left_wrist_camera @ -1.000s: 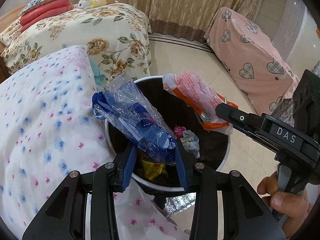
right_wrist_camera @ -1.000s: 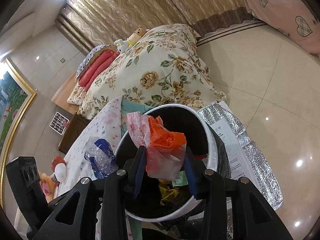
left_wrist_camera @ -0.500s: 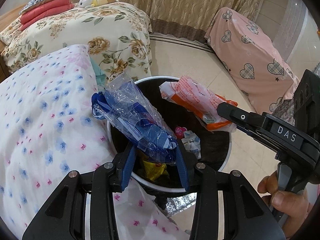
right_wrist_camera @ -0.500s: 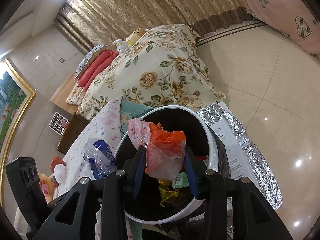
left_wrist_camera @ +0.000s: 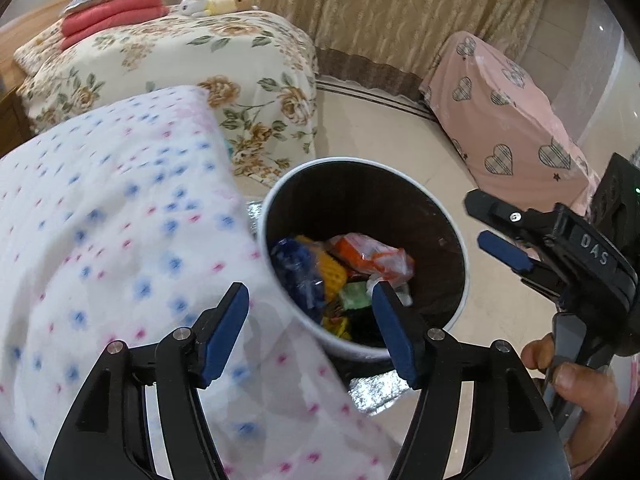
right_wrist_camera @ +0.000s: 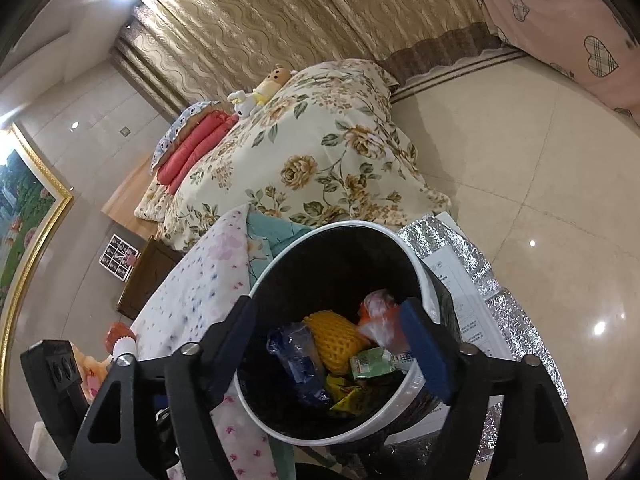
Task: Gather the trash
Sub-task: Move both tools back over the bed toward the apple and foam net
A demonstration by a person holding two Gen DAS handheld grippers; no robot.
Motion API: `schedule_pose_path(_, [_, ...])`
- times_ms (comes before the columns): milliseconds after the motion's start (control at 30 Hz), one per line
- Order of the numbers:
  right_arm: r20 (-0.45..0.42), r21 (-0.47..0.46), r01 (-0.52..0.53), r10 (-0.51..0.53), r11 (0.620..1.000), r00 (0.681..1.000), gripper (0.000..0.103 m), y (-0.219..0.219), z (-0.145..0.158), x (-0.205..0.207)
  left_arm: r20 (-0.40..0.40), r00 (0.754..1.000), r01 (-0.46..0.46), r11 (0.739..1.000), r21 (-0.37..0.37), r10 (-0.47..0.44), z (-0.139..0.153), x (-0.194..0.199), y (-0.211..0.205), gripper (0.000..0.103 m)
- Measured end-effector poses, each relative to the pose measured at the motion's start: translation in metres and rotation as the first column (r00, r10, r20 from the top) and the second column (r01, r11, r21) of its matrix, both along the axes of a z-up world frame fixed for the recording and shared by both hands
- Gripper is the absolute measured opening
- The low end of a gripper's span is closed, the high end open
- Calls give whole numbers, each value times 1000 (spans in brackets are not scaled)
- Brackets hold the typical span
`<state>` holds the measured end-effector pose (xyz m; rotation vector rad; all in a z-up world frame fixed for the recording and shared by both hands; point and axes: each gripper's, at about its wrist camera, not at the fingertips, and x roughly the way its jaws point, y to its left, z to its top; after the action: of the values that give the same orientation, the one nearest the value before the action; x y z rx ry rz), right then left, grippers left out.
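**Both wrappers down in the bin**

Over on the left lies the white bedspread (left_wrist_camera: 112,240) dotted with blue and pink flowers, its edge draped against the white-rimmed waste bin (left_wrist_camera: 460,240). The left gripper (left_wrist_camera: 310,322) hangs just above that edge; its jaws have just been opening and stand well apart, nothing between them. Down inside the bin lies the blue plastic wrapper (left_wrist_camera: 298,268), beside a yellow foam net (right_wrist_camera: 336,340), green and yellow packets, and the orange-and-clear wrapper (left_wrist_camera: 368,256) toward the far side. To the right, the right gripper (right_wrist_camera: 326,336) hovers over the bin mouth; its jaws too have just been opening, now wide and empty. A hand (left_wrist_camera: 576,392) holds its handle. Silver foil sheeting (right_wrist_camera: 460,252) lies under the bin on the tiled floor.
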<state>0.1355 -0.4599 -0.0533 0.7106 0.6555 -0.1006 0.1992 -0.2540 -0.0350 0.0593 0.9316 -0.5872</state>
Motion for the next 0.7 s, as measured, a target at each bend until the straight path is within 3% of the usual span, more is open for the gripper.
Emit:
schedule_pose_path(167, [11, -7, -29, 29, 1000, 1000, 86, 16, 5, 2, 20, 999, -49, 999, -11, 50, 1, -9, 28, 66])
schedule_pose_path(700, [27, -83, -183, 186, 980, 982, 86, 98, 18, 14, 22, 971, -235, 969, -73, 237, 1, -20, 125, 68])
